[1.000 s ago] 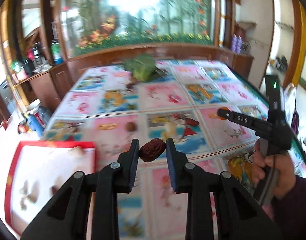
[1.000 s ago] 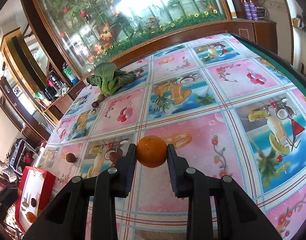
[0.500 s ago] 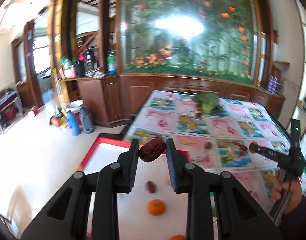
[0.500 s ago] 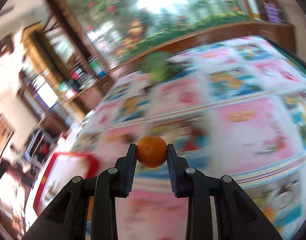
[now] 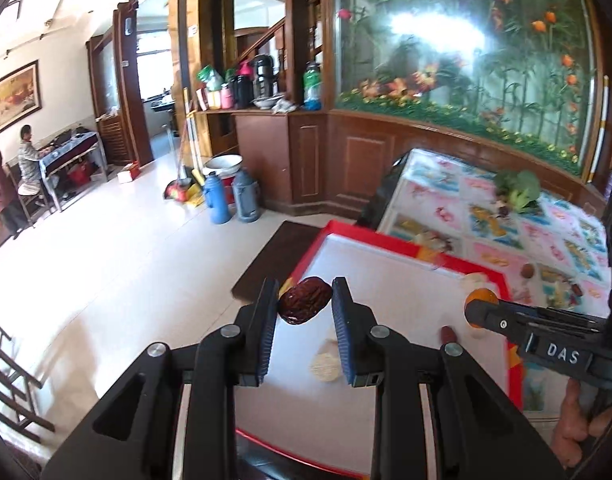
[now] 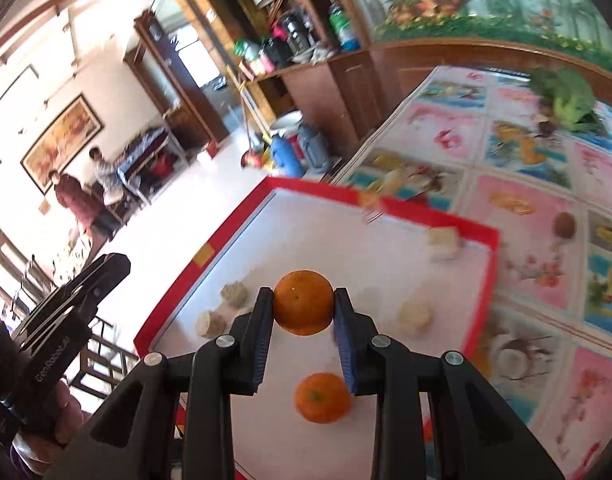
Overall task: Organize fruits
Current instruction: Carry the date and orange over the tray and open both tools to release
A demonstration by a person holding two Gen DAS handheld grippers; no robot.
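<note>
Left gripper point(image 5: 304, 306) clamps a red date point(image 5: 304, 300), right gripper point(image 6: 304, 308) a mandarin point(image 6: 304, 302), over the red-rimmed tray point(image 6: 242, 216); one brown fruit point(image 6: 564, 225) remains far right on the tablecloth

1. The floor point(image 5: 118, 264) is pale, shiny tile.
2. A big flower picture wall point(image 5: 465, 48) stands far right.
3. A brown wooden cabinet point(image 5: 266, 152) holds bottles.
4. A framed painting point(image 5: 12, 98) hangs far left.
</note>
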